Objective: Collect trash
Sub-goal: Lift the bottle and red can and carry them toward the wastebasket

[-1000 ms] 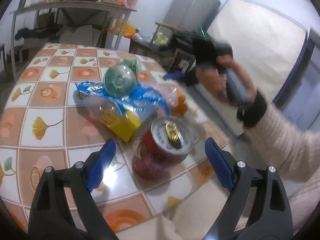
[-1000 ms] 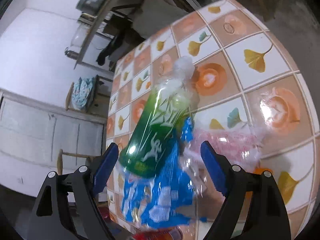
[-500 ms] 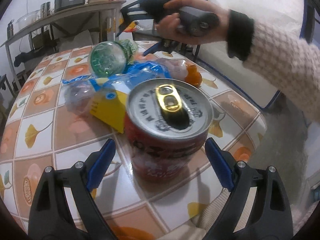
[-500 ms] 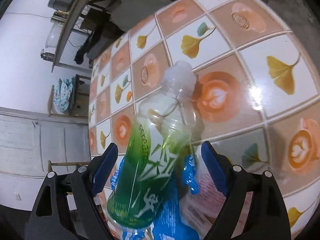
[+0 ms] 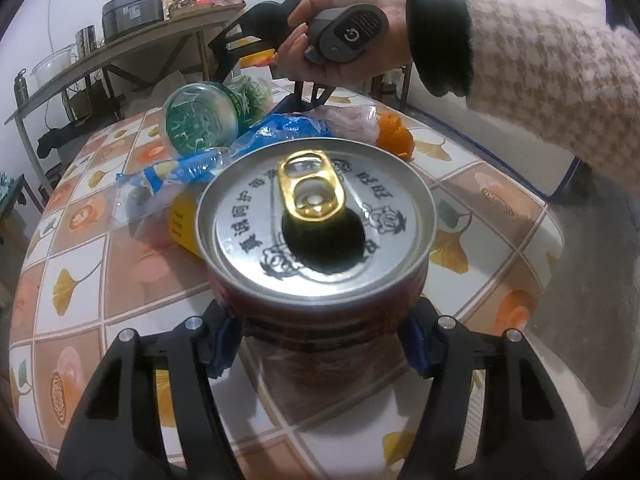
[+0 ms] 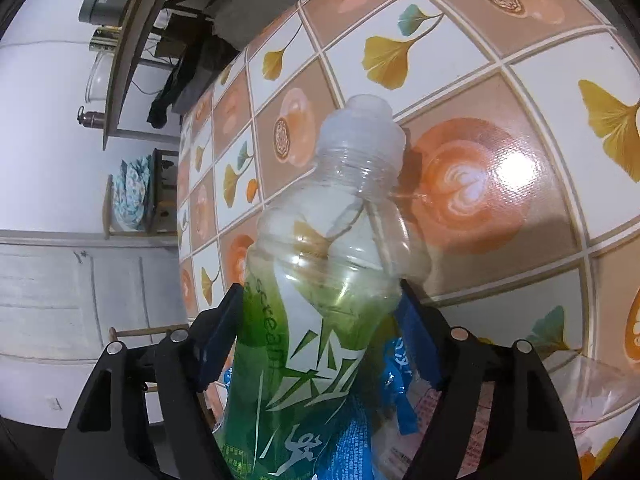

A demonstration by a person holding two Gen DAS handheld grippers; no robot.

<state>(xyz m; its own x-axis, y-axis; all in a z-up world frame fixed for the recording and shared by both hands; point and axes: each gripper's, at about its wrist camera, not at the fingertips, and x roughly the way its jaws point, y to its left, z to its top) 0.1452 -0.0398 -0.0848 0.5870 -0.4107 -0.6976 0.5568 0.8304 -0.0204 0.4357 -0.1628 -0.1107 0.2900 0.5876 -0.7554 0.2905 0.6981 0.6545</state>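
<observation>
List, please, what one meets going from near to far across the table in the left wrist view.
Red can → yellow packet → blue wrapper → green bottle.

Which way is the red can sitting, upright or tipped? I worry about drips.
Upright: the red can stands on the table, its opened top facing up between the closing left gripper.

Drink can (image 5: 316, 240) upright on table (image 5: 100, 276), near edge, between the left gripper (image 5: 318, 344) fingers. Snack wrappers (image 5: 224, 160) piled just behind it, toward 11 o'clock. Plastic bottle (image 5: 200, 120) lies on that pile, base toward the can, neck pointing away. Right gripper (image 6: 320, 340) straddles the bottle's upper body. Orange peel (image 5: 394, 136) at 1 o'clock from the can, beside the wrappers. Shelf (image 5: 132, 46) well behind the table, 11 o'clock.
</observation>
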